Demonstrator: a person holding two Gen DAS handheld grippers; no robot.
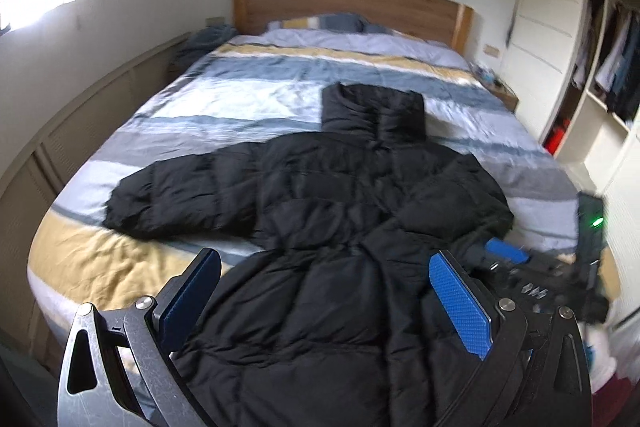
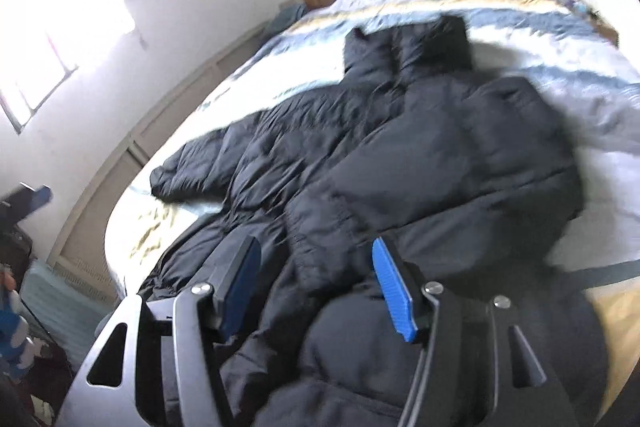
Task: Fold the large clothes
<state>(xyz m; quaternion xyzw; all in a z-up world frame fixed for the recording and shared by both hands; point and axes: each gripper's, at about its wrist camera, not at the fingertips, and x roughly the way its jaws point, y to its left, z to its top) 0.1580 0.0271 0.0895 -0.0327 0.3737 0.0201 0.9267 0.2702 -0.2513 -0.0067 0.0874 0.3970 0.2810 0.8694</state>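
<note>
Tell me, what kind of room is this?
Most likely a bedroom: there is a big bed with a wooden headboard, pillows, and an open wardrobe with hanging clothes.

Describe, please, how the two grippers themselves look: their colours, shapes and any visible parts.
Both look alike. The left gripper has two flat fingers with textured blue pads on dark backing, mounted on scratched grey metal arms with triangular cut-outs and silver round bolts. The right gripper shows the same blue ribbed pads, dark frame and bolts, plus a thin black cable. From the left view, its black body carries a green light.
</note>
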